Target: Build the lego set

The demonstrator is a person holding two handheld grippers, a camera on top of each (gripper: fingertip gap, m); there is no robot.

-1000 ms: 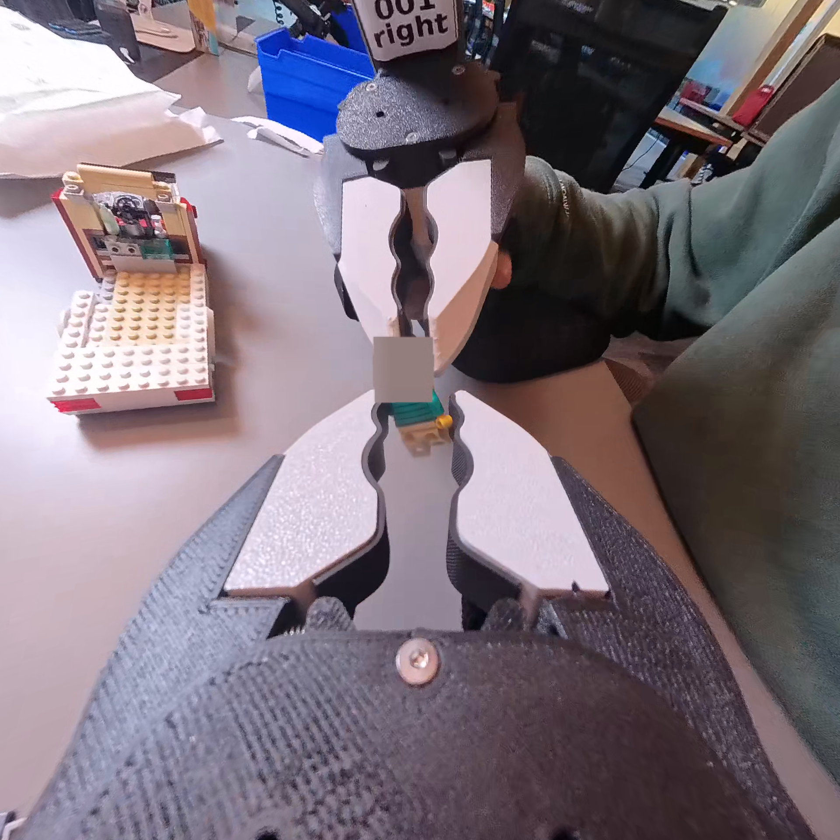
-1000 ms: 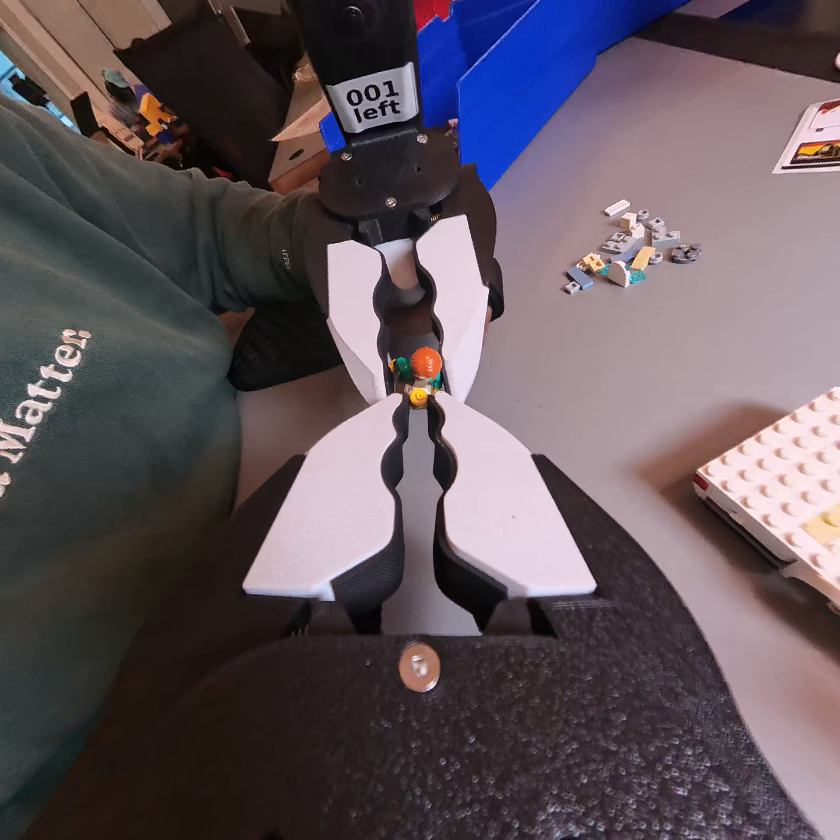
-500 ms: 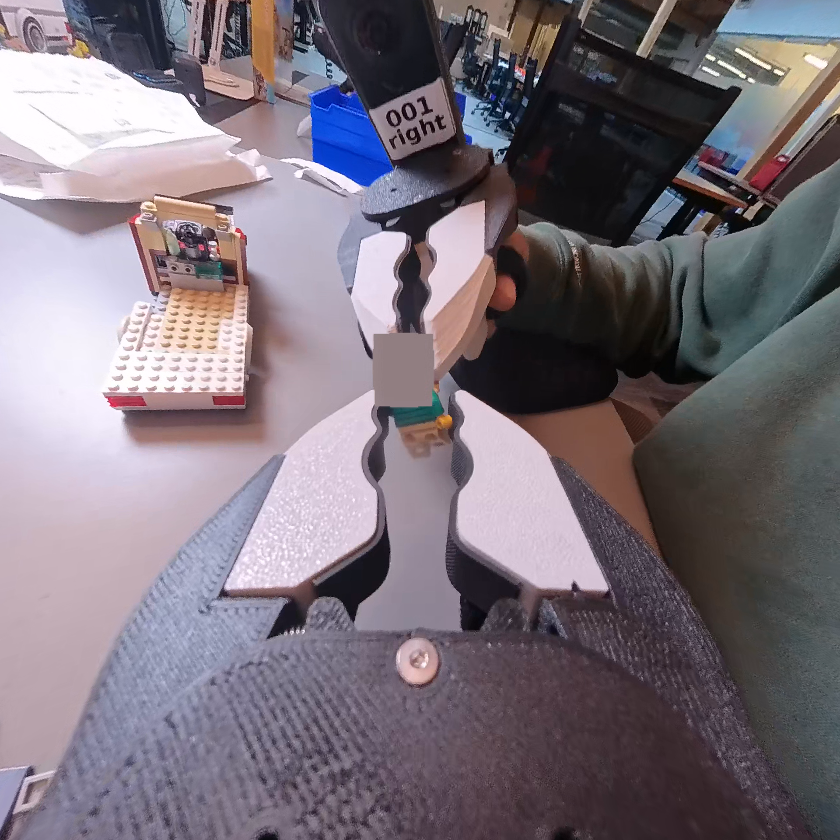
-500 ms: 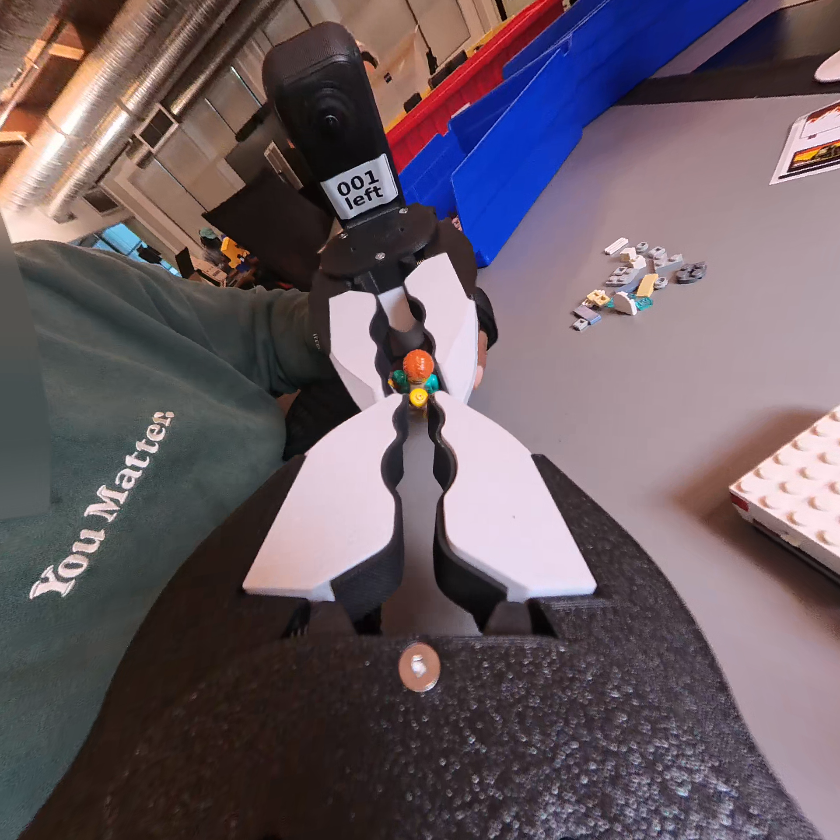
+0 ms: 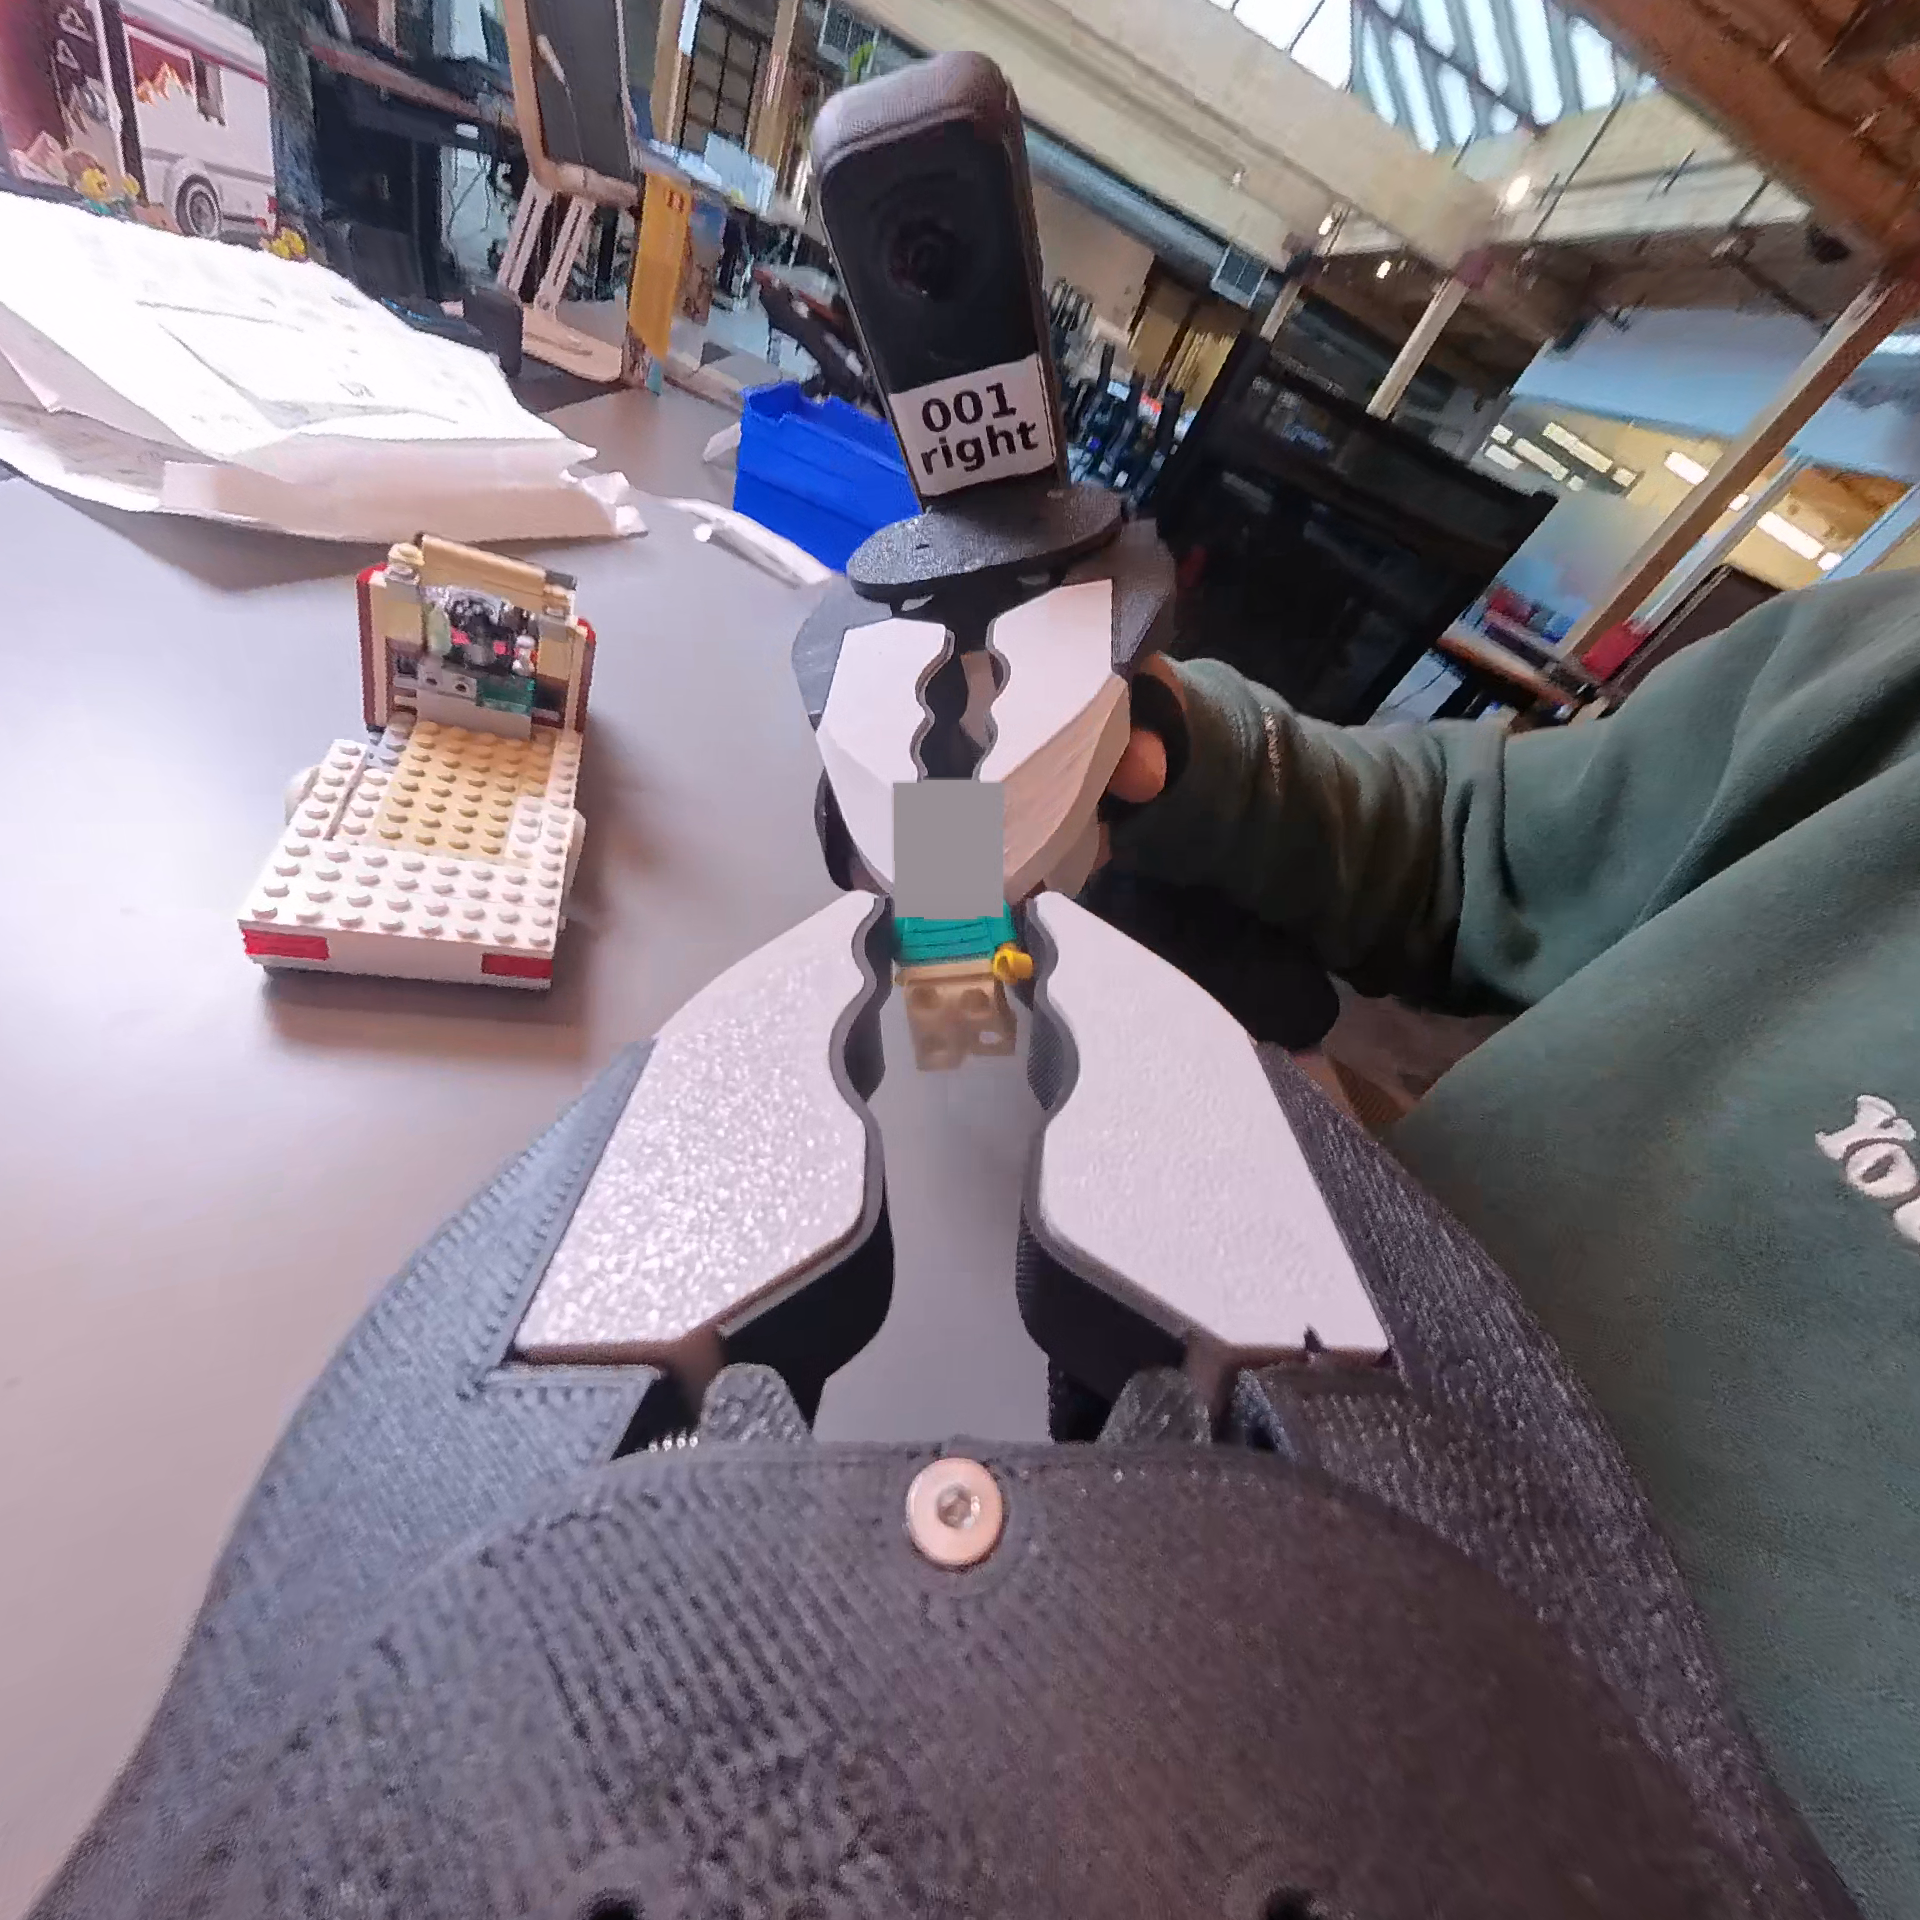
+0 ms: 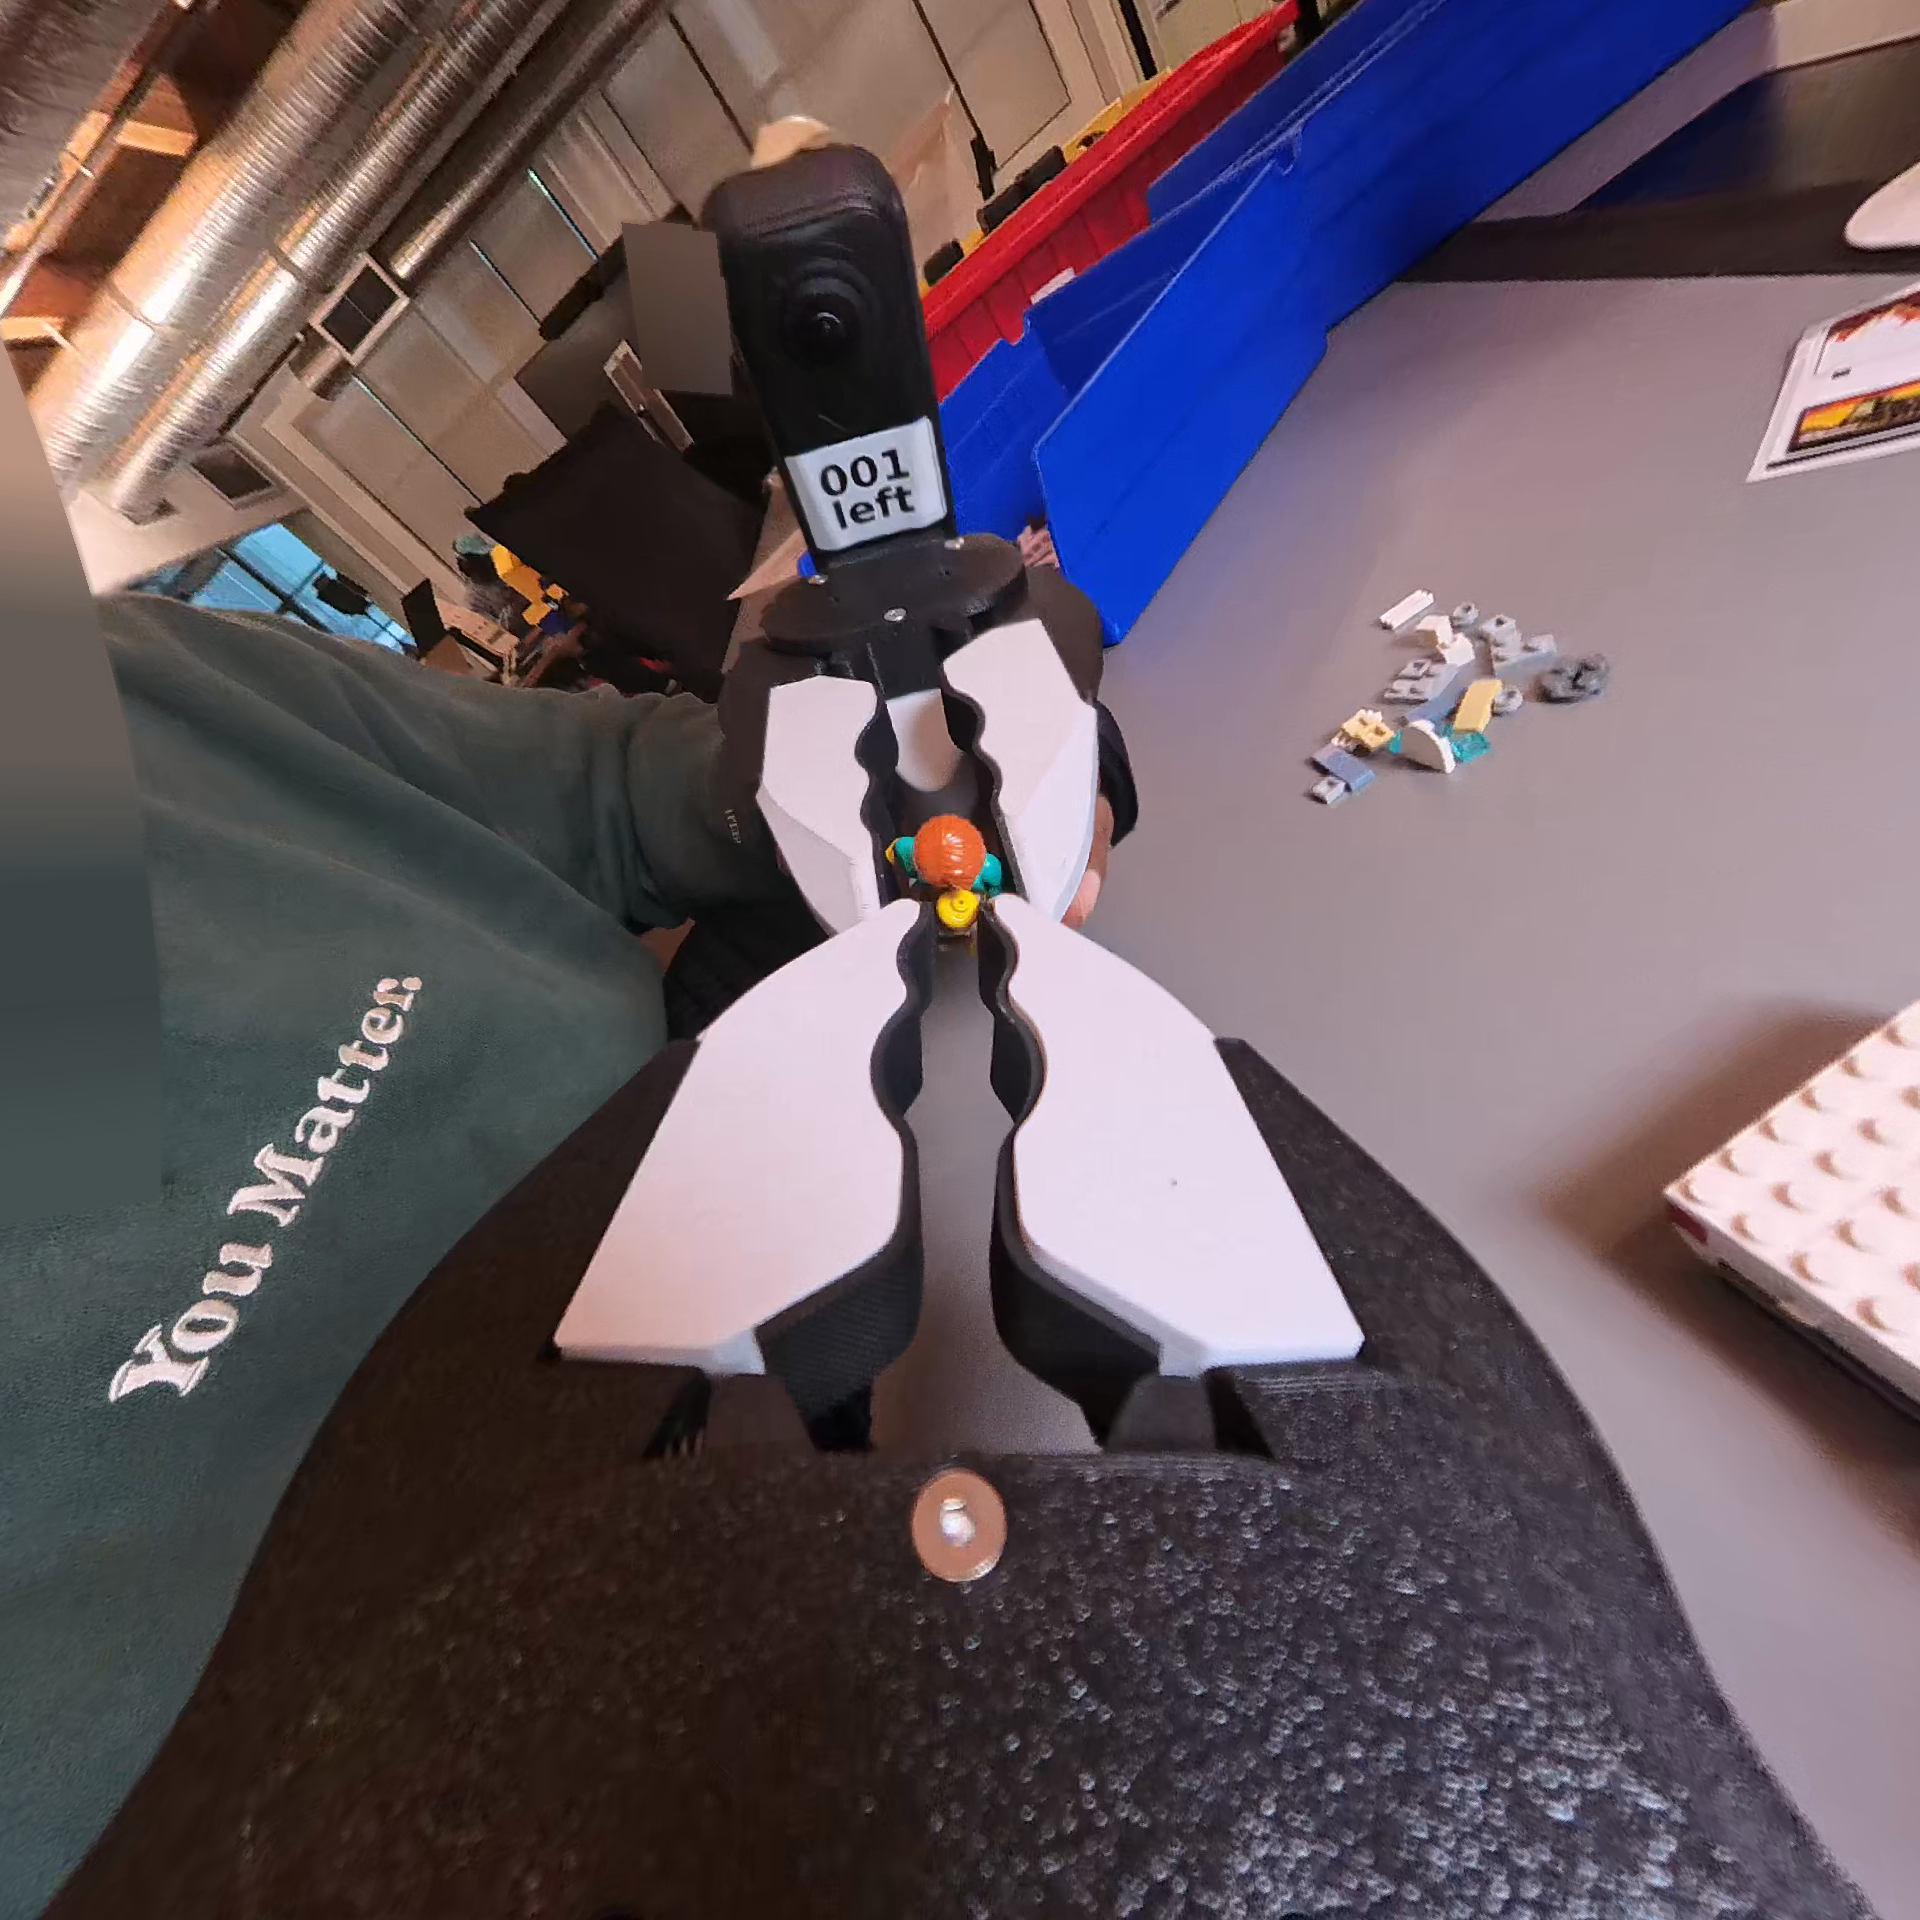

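Observation:
My left gripper [image 5: 956,914] is shut on a minifigure [image 5: 951,935] with a teal torso and tan legs, feet toward its camera. In the right wrist view the figure's orange hair [image 6: 948,847] shows between the left gripper's fingers [image 6: 1049,790]. My right gripper [image 6: 954,925] faces it tip to tip, nearly closed, with a small yellow round piece [image 6: 954,910] between its tips. Both are held above the grey table [image 5: 208,1091]. A grey patch hides the contact in the left wrist view. The partly built white and tan vehicle [image 5: 416,842] stands on the table to the left.
A pile of small loose pieces [image 6: 1455,696] lies on the table beyond the right gripper. Blue bins [image 6: 1247,343] line the far edge. An instruction sheet [image 6: 1860,384] and white paper bags [image 5: 239,384] lie farther off. The person's green sleeve [image 5: 1455,831] is close by. Left and right tips are no more than a few centimetres apart.
Both grippers have tilted upward together, still tip to tip on the minifigure. More of the room shows and the vehicle sits farther off in the left wrist view.

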